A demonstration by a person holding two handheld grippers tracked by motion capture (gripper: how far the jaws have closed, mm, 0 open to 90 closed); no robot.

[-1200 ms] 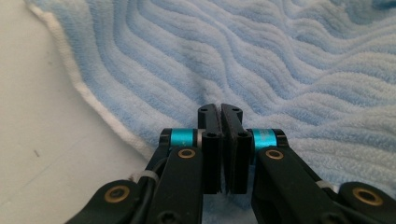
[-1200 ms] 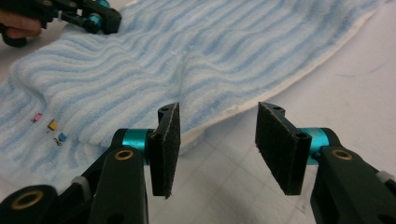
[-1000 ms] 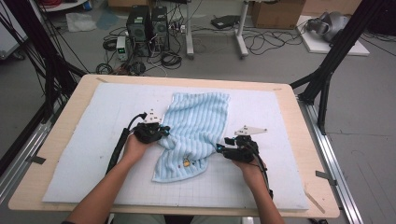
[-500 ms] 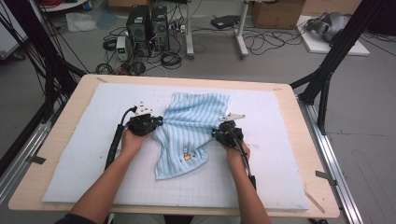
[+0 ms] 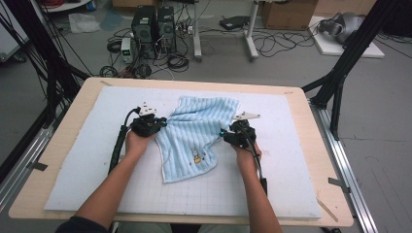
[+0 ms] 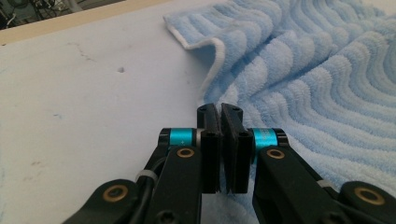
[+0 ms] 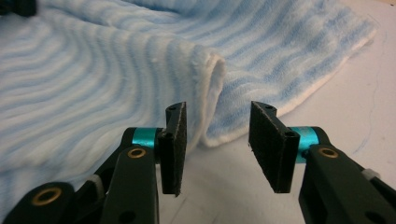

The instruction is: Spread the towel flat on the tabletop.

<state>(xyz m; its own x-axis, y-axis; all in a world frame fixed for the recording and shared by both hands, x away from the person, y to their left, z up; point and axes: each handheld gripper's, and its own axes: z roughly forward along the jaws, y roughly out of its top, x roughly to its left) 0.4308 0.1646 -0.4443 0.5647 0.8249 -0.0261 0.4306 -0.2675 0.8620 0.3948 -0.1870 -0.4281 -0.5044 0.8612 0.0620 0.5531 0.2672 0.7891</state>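
Now my left claw (image 6: 219, 140) pinches the striped blue towel (image 5: 194, 131) at nine o'clock, while my right claw (image 7: 219, 144) gapes wide at three, ready to grip its folded hem.

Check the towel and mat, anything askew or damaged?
The light blue towel isn't flat: it lies skewed on the white mat, bunched in waves, with a raised fold at its edge in front of the open right tongs. The left tongs are shut at its other edge. No damage shows.
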